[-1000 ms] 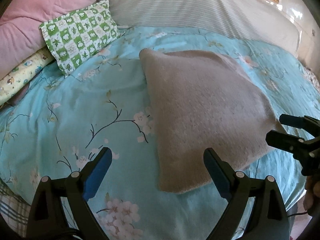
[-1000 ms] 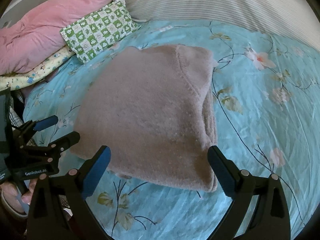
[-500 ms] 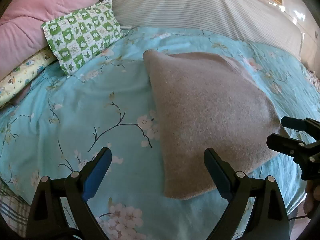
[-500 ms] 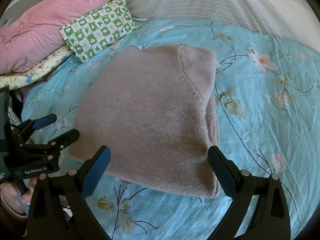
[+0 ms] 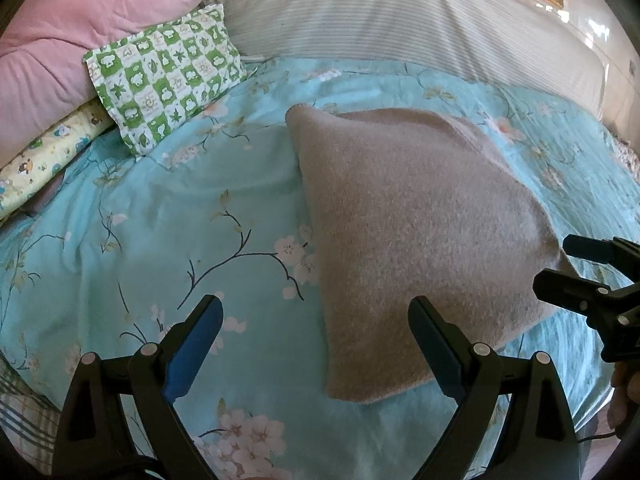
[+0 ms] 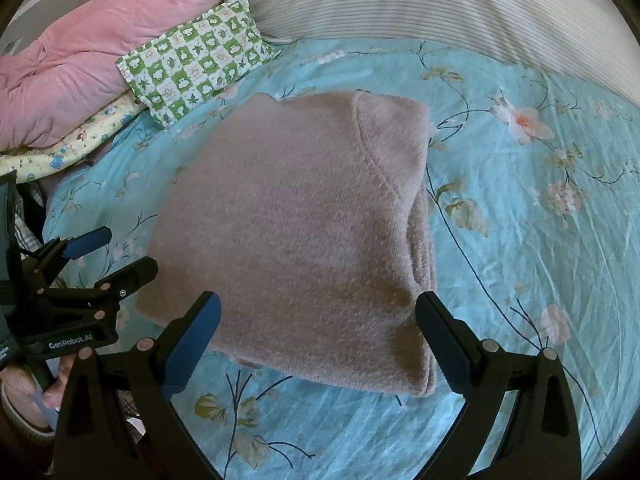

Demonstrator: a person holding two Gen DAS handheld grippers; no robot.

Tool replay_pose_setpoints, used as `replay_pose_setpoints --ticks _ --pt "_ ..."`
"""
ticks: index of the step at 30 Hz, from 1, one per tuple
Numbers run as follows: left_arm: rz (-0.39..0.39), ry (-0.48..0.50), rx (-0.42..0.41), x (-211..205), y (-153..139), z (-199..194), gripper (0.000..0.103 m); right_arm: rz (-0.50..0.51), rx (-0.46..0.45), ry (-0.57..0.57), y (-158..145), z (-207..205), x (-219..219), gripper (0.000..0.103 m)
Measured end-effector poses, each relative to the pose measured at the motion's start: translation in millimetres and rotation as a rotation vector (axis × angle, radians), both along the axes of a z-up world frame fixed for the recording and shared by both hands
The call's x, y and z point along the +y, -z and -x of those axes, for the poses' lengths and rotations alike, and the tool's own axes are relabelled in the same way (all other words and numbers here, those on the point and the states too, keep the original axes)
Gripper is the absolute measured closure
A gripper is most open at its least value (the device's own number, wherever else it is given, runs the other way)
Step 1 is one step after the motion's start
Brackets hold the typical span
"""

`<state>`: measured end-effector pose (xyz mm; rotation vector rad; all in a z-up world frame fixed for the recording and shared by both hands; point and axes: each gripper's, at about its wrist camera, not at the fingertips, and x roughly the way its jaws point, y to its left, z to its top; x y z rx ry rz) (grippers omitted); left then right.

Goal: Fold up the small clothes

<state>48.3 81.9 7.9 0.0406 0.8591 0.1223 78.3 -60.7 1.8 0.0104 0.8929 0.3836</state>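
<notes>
A beige knitted garment [image 5: 420, 232] lies folded into a compact rectangle on the turquoise floral bedsheet [image 5: 200, 208]; it also shows in the right wrist view [image 6: 304, 232], with stacked layers along its right edge. My left gripper [image 5: 316, 316] is open and empty, above the garment's near left corner. My right gripper [image 6: 318, 312] is open and empty, above the garment's near edge. Each gripper shows in the other's view, the right one [image 5: 560, 260] and the left one [image 6: 124, 254], both open.
A green-and-white checked pillow [image 5: 164, 76], a pink quilt [image 5: 80, 32] and a yellow printed cloth [image 5: 44, 156] lie at the back left. A striped bolster [image 5: 400, 20] runs along the back. The bed's near edge is just below the grippers.
Both grippers have drawn back slightly from the folded garment, which now sits a little farther away in both views. The garment itself has not moved. Both stay open.
</notes>
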Motion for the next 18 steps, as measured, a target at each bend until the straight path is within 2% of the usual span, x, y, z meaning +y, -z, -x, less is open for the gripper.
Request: replay_pose_setpoints --ticks 18 --pt "-0.009 -0.005 -0.004 -4.0 -1.6 1.9 0.008 0.000 -0.001 0.004 -0.8 1.9 1.8 0.005"
